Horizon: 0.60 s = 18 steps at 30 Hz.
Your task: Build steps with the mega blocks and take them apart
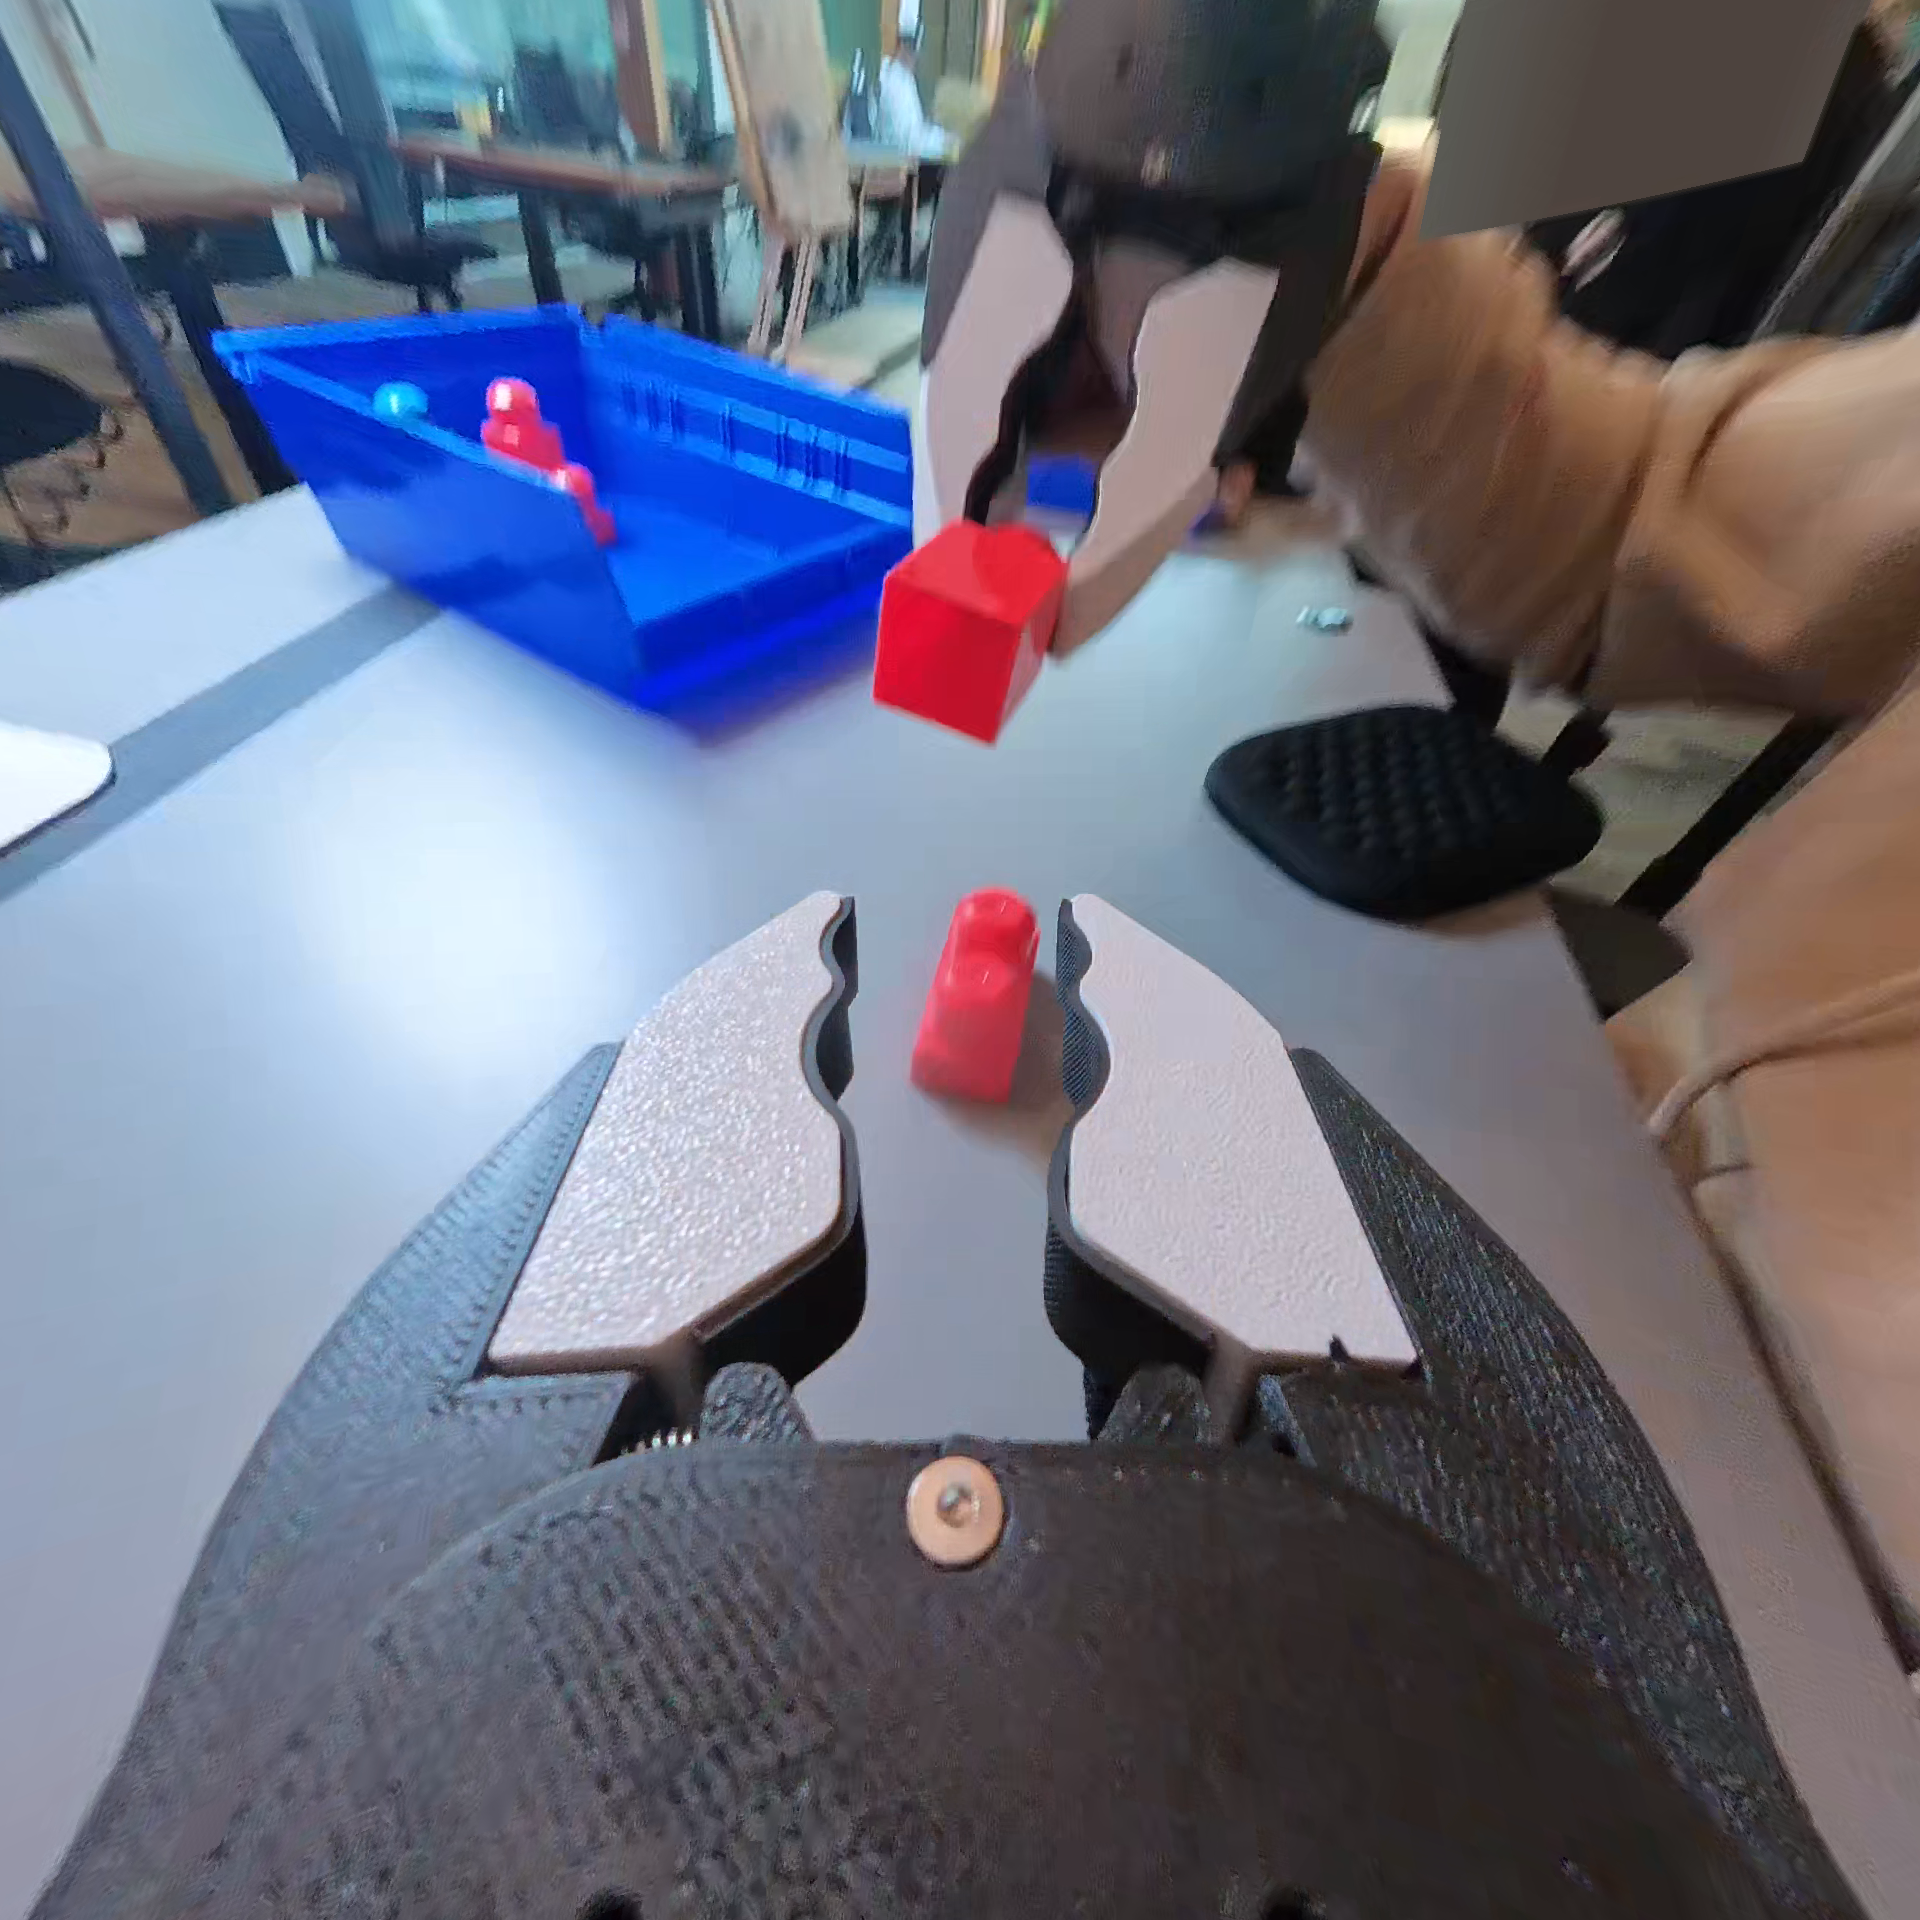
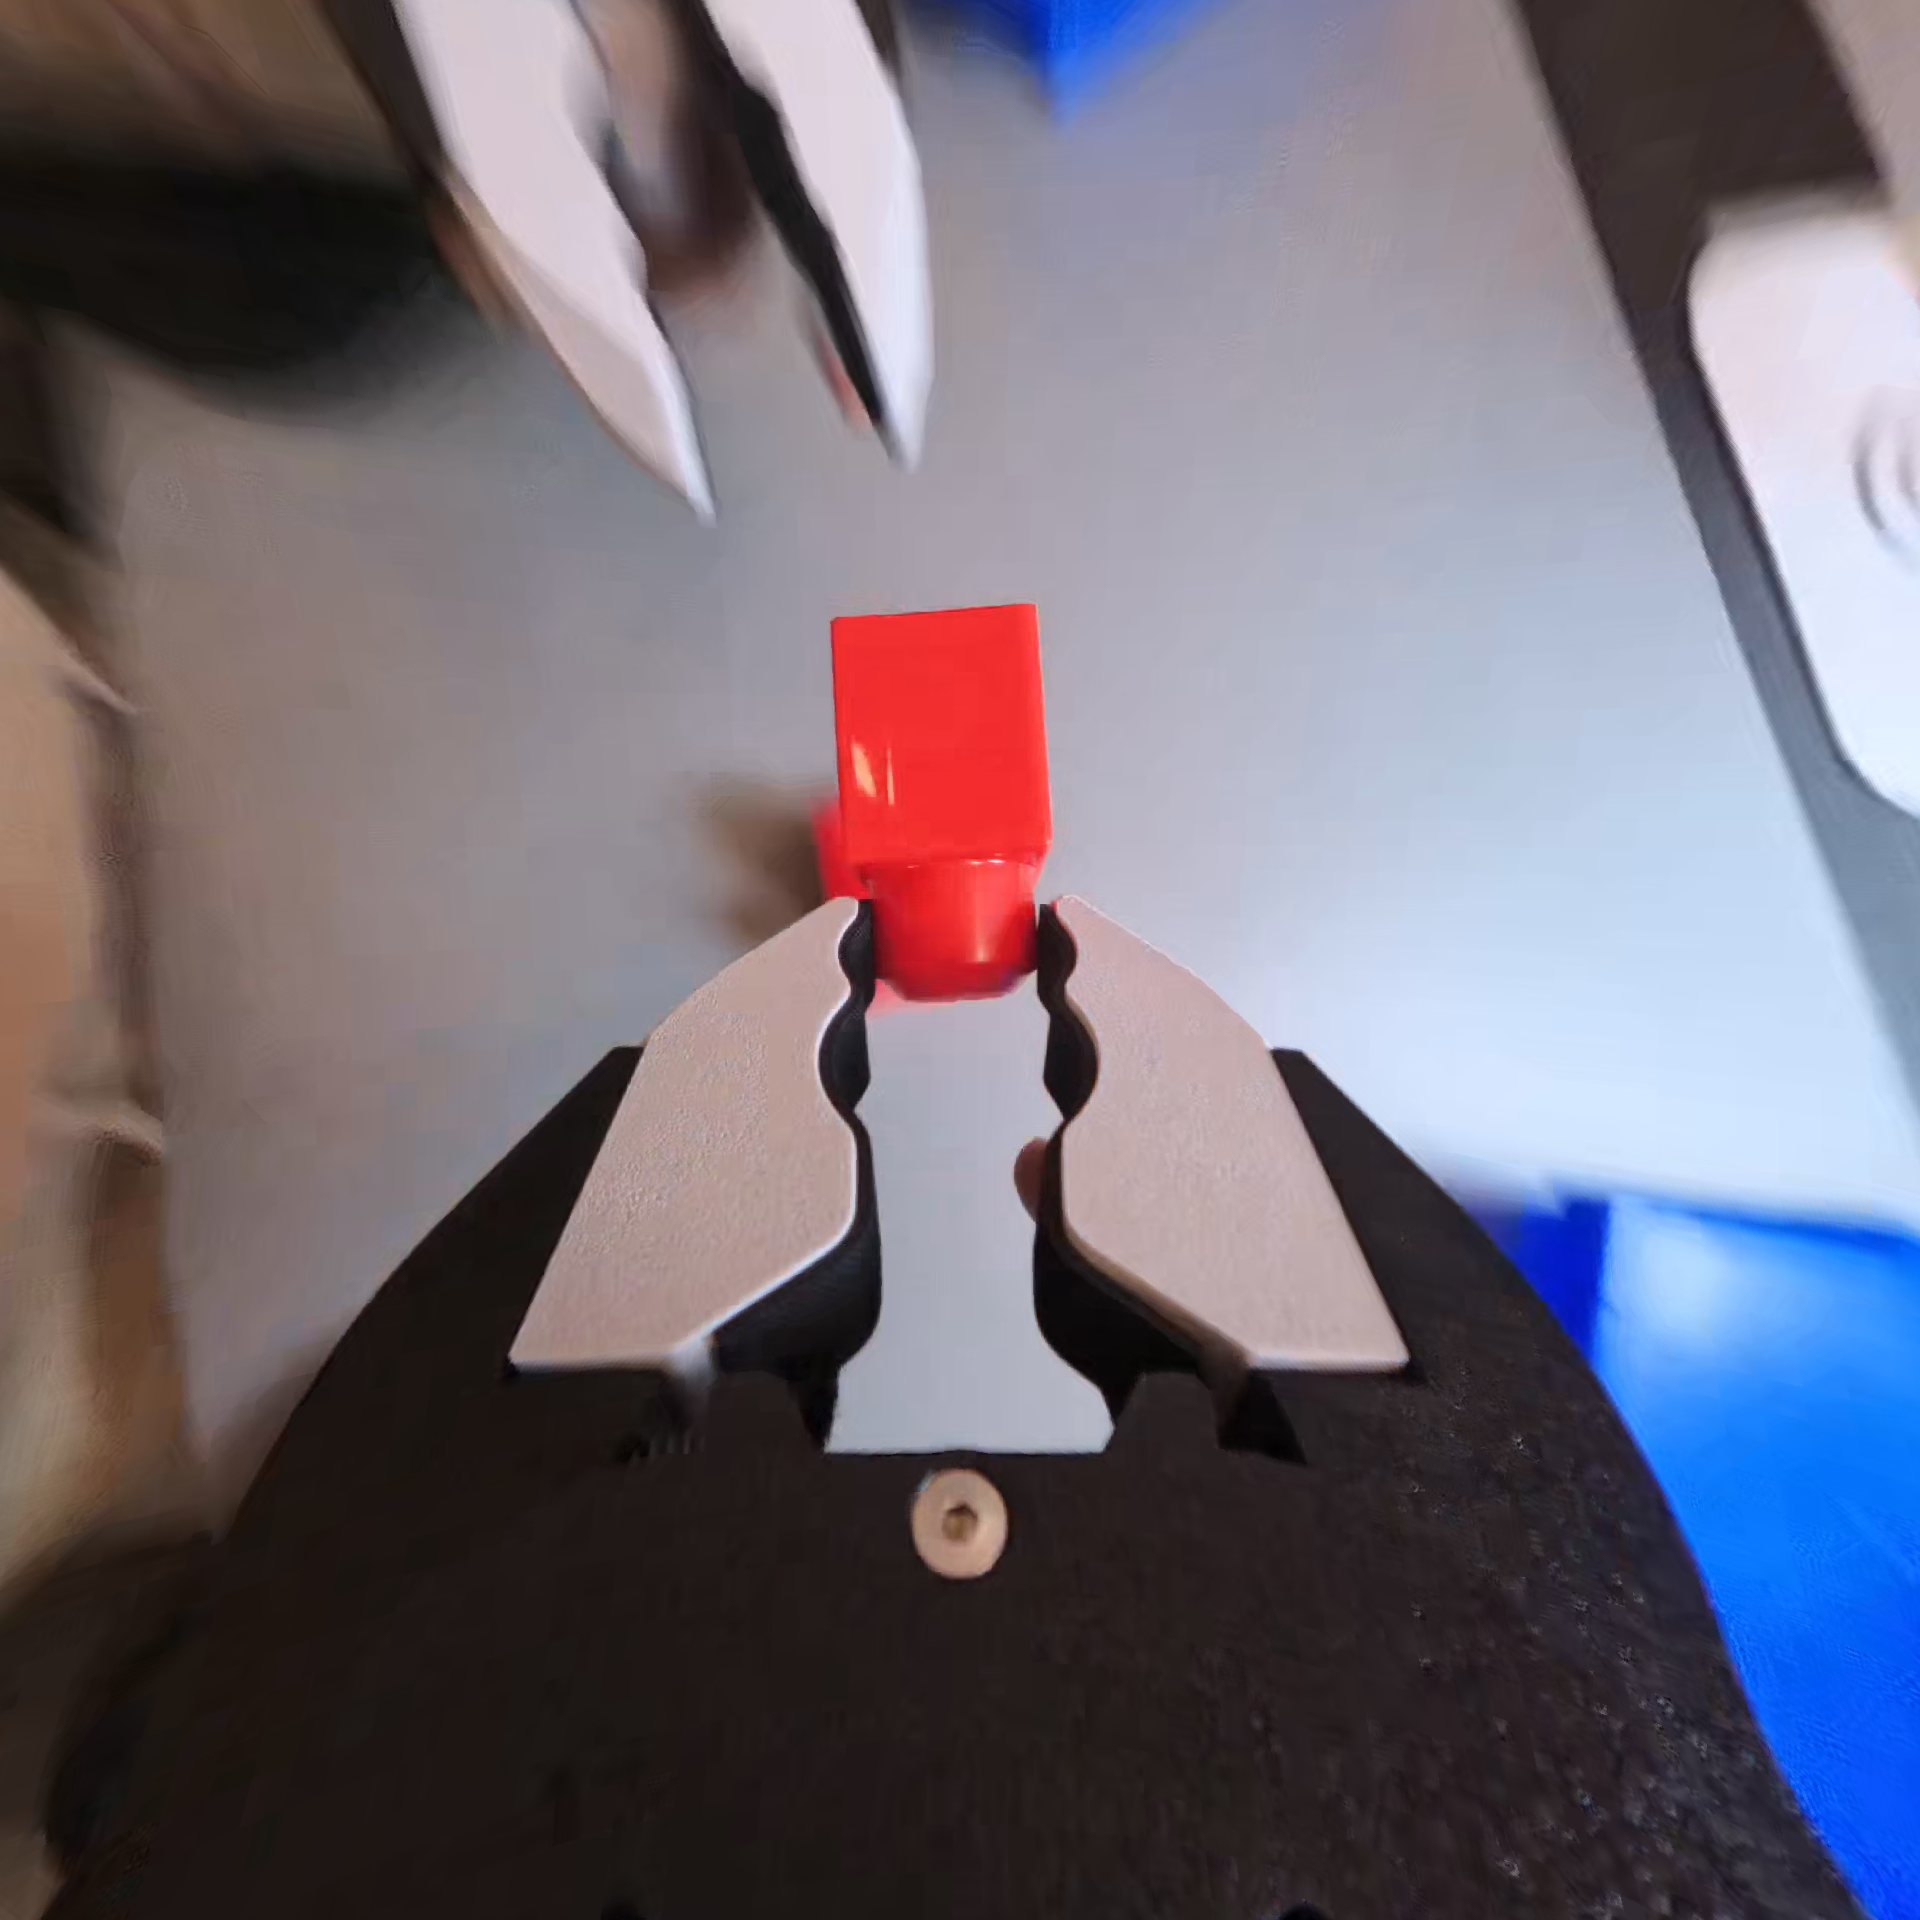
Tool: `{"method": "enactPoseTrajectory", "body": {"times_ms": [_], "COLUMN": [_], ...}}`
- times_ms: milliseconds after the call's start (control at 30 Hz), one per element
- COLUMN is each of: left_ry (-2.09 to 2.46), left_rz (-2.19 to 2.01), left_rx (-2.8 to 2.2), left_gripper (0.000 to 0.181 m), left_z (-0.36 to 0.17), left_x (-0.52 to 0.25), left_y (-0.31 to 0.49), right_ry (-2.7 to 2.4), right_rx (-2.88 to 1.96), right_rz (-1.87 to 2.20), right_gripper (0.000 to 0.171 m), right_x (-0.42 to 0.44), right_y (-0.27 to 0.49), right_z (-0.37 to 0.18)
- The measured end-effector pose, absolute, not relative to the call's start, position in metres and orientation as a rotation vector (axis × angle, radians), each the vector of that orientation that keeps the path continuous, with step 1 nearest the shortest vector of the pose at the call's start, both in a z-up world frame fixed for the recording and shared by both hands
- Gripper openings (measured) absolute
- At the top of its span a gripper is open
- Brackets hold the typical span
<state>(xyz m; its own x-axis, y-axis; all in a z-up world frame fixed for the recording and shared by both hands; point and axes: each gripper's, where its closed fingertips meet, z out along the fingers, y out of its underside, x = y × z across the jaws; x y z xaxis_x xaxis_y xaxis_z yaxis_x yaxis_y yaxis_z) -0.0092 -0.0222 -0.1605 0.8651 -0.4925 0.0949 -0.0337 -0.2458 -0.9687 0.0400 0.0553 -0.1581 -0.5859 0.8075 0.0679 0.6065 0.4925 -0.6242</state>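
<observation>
We hold the right tongs (image 2: pixel 951 914) clamped on a red single-stud block (image 2: pixel 935 727), pinched by its stud only, body hanging past the tips. That grip probably keeps the hollow underside free to press onto something. In the left wrist view the same block (image 1: pixel 966 634) hangs in the air, well ahead of and above the left tongs (image 1: pixel 956 925).

Left tongs are apart, holding nothing. A red 2-stud block (image 1: pixel 977 1008) lies on the grey table (image 1: pixel 416 935) right between their tips, nearer the right finger; we cannot tell if it touches. Looks like we're bracketing it to steady it as the base.

Blue bin (image 1: pixel 727 561) sits far ahead-left of the left tongs, with more red blocks (image 1: pixel 530 436) and a blue piece (image 1: pixel 400 400) poking over its wall, so supply is there. A black mesh pad (image 1: pixel 1403 810) lies ahead-right at the table edge, beside a person's tan sleeve (image 1: pixel 1558 416).

Our judgement: early build, 1st stacking step. Risk: a stud-only pinch lets the block swivel when pressed down.
</observation>
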Motion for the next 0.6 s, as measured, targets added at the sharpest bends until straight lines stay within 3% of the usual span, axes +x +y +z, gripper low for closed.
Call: {"method": "enactPoseTrajectory", "body": {"times_ms": [133, 300, 400, 467, 600], "left_ry": [0.446, 0.48, 0.484, 0.474, 0.446], "left_rz": [-0.404, -0.376, -0.355, -0.351, -0.356], "left_rx": [-1.923, -1.974, -1.987, -1.978, -1.959], "left_gripper": [0.04, 0.04, 0.04, 0.04, 0.039], "left_z": [-0.192, -0.207, -0.21, -0.207, -0.201], "left_x": [-0.012, -0.01, -0.013, -0.016, -0.025], "left_y": [-0.021, -0.023, -0.024, -0.024, -0.024], "right_ry": [-2.792, -3.009, -2.986, -2.916, -2.845], "right_rx": [-1.144, -1.075, -0.991, -0.909, -0.83], "right_rz": [-0.199, -0.616, -0.601, -0.494, 0.114], "right_gripper": [0.03, 0.03, 0.031, 0.051, 0.061], "right_x": [0.099, 0.114, 0.097, 0.078, 0.047], "right_y": [0.128, 0.13, 0.12, 0.111, 0.05], "right_z": [-0.198, -0.233, -0.245, -0.243, -0.234]}}
